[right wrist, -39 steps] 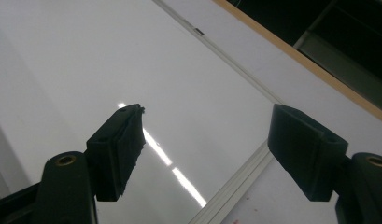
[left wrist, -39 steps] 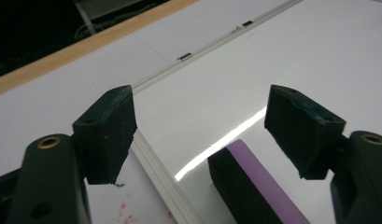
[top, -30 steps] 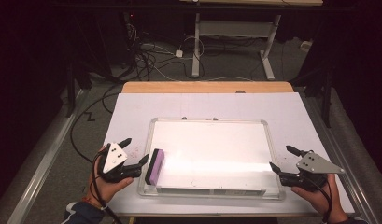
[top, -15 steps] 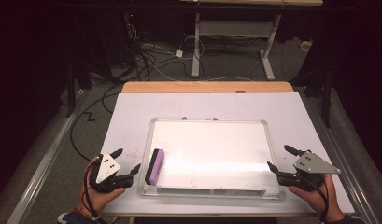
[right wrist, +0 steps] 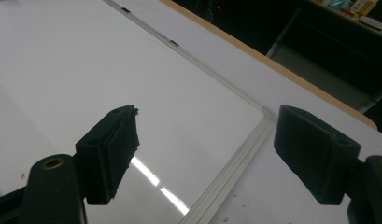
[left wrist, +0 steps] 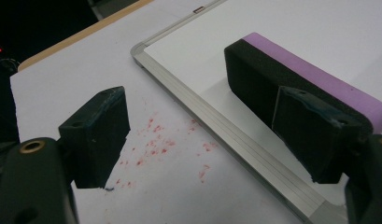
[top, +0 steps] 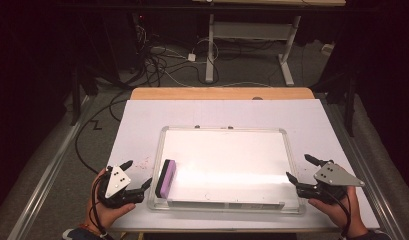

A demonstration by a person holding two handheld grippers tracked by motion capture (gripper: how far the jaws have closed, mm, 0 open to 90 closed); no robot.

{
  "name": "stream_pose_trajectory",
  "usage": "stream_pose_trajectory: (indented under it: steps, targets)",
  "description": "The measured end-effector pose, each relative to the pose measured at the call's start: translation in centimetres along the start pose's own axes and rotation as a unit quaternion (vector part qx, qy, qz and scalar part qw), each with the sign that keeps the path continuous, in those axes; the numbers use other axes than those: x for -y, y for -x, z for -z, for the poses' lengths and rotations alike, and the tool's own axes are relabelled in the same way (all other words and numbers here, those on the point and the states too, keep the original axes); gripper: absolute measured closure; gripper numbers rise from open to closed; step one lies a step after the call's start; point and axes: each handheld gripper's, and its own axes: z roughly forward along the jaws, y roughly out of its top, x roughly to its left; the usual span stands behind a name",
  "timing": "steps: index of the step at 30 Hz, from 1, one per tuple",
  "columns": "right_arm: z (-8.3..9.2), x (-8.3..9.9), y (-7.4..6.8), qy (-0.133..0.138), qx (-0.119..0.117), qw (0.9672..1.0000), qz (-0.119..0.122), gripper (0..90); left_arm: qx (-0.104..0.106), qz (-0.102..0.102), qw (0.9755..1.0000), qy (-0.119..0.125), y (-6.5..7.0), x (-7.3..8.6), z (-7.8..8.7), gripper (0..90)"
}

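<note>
A whiteboard [top: 222, 129] with a silver frame lies on the paper-covered table. A black eraser with a purple top [top: 165, 178] rests on the board by its left edge. My left gripper [top: 139, 172] hovers just left of the board frame, open. Its jaws have just been opening and nothing is between them. In the left gripper view the gripper [left wrist: 200, 100] straddles the frame [left wrist: 226, 135], and the eraser [left wrist: 291, 70] lies beyond its right jaw. My right gripper [top: 298, 166] is open at the board's right edge. In the right gripper view it [right wrist: 207, 116] spans the frame's corner [right wrist: 265, 114].
White paper [top: 142, 120] covers the table, with red specks [left wrist: 156, 144] left of the board. The wooden tabletop edge [top: 222, 93] shows at the far side. Cables [top: 162, 65] and a desk frame [top: 210, 45] lie on the floor beyond.
My left gripper has drawn back a little from the eraser toward the near left corner. The eraser stays on the board. The right gripper has not moved.
</note>
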Motion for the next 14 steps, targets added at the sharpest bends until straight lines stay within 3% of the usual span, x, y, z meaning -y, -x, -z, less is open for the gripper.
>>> stream_pose_trajectory:
  steps: [14]
  targets:
    - [0.13,0.2,-0.14,-0.002,-0.004,1.0,0.001,21.2,0.002,-0.003,1.0,-0.005,0.27,-0.37,-0.32,17.9]
